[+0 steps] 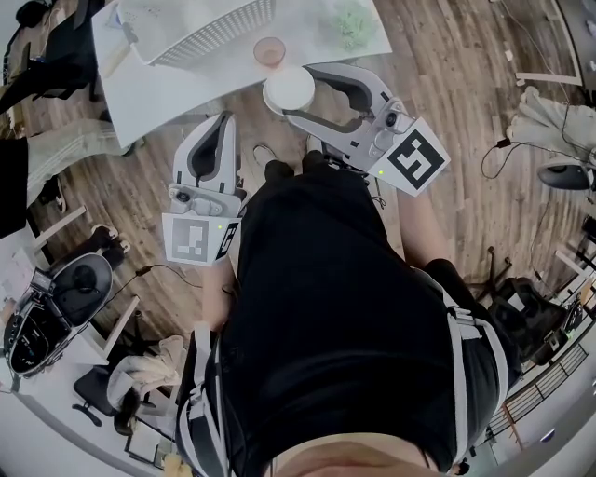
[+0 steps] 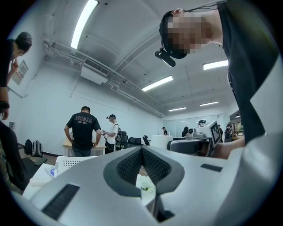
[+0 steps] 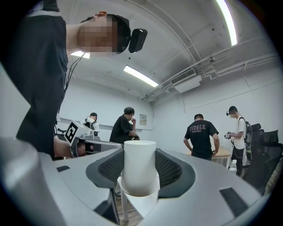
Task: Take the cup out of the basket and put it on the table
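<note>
A white cup [image 1: 289, 89] is held between the jaws of my right gripper [image 1: 298, 94], just off the near edge of the white table [image 1: 149, 93]. In the right gripper view the cup [image 3: 139, 170] fills the gap between the dark pads [image 3: 170, 170], with my right gripper [image 3: 139, 152] shut on it. The white slatted basket [image 1: 209, 33] stands on the table behind. My left gripper [image 1: 220, 123] hovers by the table's near edge, left of the cup, shut and empty. Its tips meet in the left gripper view [image 2: 142, 148], where the basket [image 2: 70, 162] shows low at left.
A small pink cup [image 1: 270, 51] and a green item [image 1: 353, 25] sit on the table near the basket. Below is a wooden floor [image 1: 447, 84] with cables, chairs and gear at the sides. Several people stand in the room behind.
</note>
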Demonstrator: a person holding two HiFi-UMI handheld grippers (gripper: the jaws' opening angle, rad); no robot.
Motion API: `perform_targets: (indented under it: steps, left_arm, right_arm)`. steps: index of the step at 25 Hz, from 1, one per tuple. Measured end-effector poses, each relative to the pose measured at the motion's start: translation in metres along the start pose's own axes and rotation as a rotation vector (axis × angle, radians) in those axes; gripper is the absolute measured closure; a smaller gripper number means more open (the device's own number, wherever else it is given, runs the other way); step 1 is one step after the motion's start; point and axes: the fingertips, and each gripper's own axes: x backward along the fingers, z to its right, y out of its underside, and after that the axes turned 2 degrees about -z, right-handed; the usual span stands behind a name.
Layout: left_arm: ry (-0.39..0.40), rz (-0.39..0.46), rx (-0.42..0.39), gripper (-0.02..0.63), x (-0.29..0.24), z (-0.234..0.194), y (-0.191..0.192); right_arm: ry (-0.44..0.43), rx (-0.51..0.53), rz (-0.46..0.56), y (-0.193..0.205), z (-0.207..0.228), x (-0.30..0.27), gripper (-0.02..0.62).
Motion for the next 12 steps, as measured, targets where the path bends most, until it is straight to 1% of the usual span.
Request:
perform_targets:
  steps: [12]
  left_arm:
    - [0.001,-0.001,0.001,0.586,0.0047,0.0004,-0.0026]
  right_arm:
    - [0.005,0.015,-0.003,-0.0051,-0.0018,0.0028,0.360]
